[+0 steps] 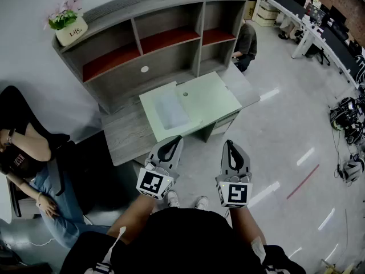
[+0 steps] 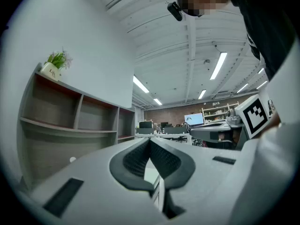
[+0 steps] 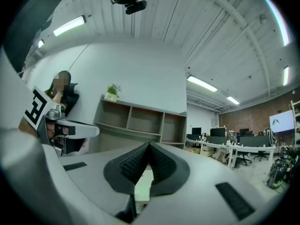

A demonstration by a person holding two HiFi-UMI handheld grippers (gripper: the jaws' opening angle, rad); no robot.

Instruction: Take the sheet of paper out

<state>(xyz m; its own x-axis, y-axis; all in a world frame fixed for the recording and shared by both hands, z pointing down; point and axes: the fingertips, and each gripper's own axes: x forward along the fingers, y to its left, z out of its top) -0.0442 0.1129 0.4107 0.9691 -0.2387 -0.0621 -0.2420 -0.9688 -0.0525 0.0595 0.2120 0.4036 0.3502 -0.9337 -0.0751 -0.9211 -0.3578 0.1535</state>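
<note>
A grey desk (image 1: 122, 133) with a shelf hutch (image 1: 188, 53) stands ahead of me. On it lies a pale green folder-like pad (image 1: 214, 96), and a whitish sheet (image 1: 171, 108) rests on its left half. My left gripper (image 1: 177, 138) hovers level at the desk's near edge, short of the pad, shut with nothing in it. My right gripper (image 1: 229, 143) is beside it over the floor, also shut and empty. In the left gripper view the dark pads (image 2: 136, 161) meet at the left gripper's tip (image 2: 150, 140). The right gripper (image 3: 149, 146) looks the same in its own view, with the hutch (image 3: 140, 121) beyond.
A potted plant (image 1: 68, 24) sits on the hutch's top left. One person (image 1: 25, 150) sits at the far left, and another (image 1: 246, 41) is behind the desk's right end. White office desks (image 1: 311, 24) and a tangle of cables (image 1: 348, 121) are on the right.
</note>
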